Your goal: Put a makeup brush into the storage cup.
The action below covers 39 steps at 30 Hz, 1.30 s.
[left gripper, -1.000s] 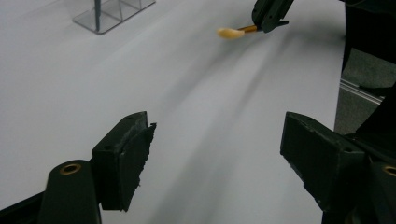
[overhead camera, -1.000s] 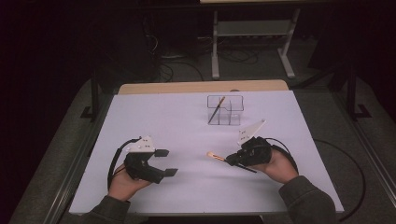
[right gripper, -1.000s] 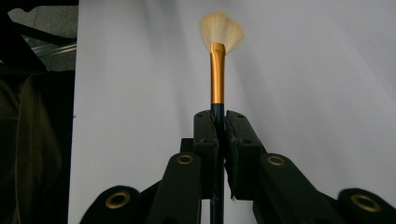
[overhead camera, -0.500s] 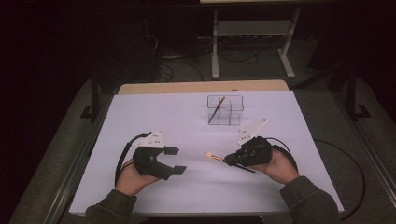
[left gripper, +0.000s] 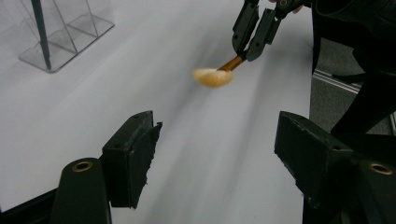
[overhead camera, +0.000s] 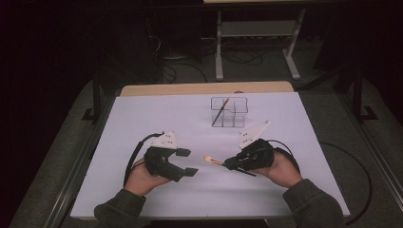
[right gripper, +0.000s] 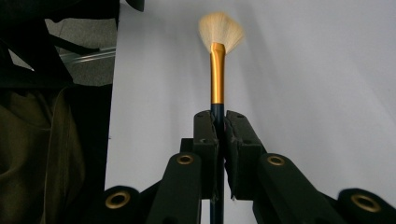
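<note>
A fan brush (overhead camera: 211, 160) with pale bristles, a gold ferrule (right gripper: 217, 74) and a dark handle is held level above the white table sheet (overhead camera: 142, 118). My right gripper (overhead camera: 227, 165) is shut on its handle, jaws pressed together around it (right gripper: 220, 121). My left gripper (overhead camera: 191, 162) is to the left of the bristles, open with nothing between its jaws, which have just been closing slightly. In the left gripper view the brush head (left gripper: 213, 77) hangs ahead of the wide jaws (left gripper: 217, 135), apart from them.
A clear plastic organizer (overhead camera: 229, 112) stands at the back centre of the sheet with a dark thin brush (overhead camera: 220, 111) leaning in one compartment. A wooden table edge (overhead camera: 204, 88) runs behind it. Dark floor and cables surround the table.
My left hand has moved right, toward the brush head, and risen slightly. The right gripper and brush have stayed put.
</note>
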Available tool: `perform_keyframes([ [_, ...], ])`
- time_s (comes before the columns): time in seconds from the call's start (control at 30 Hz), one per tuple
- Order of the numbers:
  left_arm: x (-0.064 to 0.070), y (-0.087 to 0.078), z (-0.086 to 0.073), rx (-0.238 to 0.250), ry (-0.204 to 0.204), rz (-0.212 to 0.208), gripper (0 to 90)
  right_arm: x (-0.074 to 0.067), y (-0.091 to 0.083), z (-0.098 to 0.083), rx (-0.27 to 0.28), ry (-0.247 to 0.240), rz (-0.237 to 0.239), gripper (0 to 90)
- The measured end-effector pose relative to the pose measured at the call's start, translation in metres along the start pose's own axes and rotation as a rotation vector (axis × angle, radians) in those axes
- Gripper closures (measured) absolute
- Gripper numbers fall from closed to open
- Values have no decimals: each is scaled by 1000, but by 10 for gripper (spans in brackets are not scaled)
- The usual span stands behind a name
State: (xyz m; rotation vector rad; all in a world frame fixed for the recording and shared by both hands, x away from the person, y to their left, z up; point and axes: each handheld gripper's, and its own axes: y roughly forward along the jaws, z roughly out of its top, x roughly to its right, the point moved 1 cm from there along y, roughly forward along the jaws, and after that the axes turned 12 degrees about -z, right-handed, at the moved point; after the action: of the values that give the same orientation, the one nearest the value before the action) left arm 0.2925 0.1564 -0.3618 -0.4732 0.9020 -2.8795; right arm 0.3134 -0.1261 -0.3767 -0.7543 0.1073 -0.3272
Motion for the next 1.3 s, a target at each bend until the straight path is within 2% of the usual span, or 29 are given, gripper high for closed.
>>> perform_keyframes([
  [0.3, 1, 7, 7, -15, 3, -15, 267, -6, 2, 9, 12, -34, 15, 827],
  [0.77, 3, 8, 16, -54, 40, -47, 295, -12, 5, 18, 23, -72, 34, 827],
  [1.17, 4, 12, 21, -87, 50, -100, 373, -19, 9, 31, 27, -109, 60, 827],
  [1.3, 6, 13, 21, -91, 66, -101, 427, -21, 10, 33, 29, -115, 69, 827],
])
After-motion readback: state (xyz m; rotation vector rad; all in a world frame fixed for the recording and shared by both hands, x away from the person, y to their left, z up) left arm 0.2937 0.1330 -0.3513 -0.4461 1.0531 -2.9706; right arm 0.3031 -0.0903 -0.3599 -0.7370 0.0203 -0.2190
